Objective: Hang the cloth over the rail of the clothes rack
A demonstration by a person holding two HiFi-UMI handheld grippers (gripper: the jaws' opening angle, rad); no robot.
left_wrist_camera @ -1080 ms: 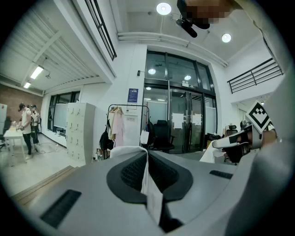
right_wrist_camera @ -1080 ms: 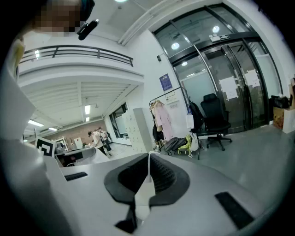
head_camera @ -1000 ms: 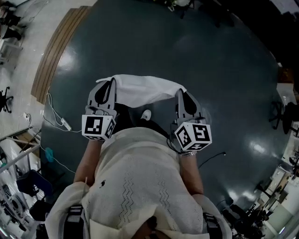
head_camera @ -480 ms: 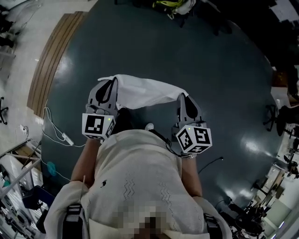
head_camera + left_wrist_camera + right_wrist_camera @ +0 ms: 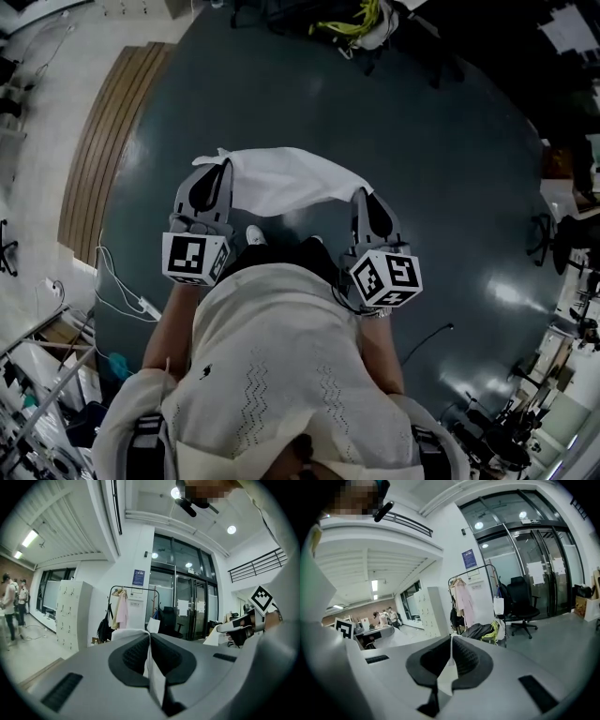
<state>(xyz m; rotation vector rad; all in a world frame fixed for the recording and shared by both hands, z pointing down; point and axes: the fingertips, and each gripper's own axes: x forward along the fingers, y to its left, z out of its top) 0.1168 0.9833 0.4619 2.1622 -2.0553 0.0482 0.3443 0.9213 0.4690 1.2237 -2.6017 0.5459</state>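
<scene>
A white cloth (image 5: 281, 180) is stretched between my two grippers in front of the person's body in the head view. My left gripper (image 5: 223, 164) is shut on its left corner, and the cloth (image 5: 151, 667) shows as a thin white sheet pinched between the jaws. My right gripper (image 5: 360, 192) is shut on the right corner, the cloth (image 5: 449, 672) caught between its pads. A black clothes rack (image 5: 474, 590) with a pink garment stands far ahead by the glass doors; the same clothes rack (image 5: 133, 609) also appears in the left gripper view.
Dark floor (image 5: 450, 169) lies below. A black office chair (image 5: 520, 604) and a pile of bags (image 5: 485, 631) stand beside the rack. White lockers (image 5: 70, 613) are at the left. People (image 5: 9, 604) stand far left. A cable (image 5: 117, 295) runs on the floor.
The person has walked forward with the cloth held taut; the floor and the wooden strip have slid back in the head view. Both grippers keep their hold.
</scene>
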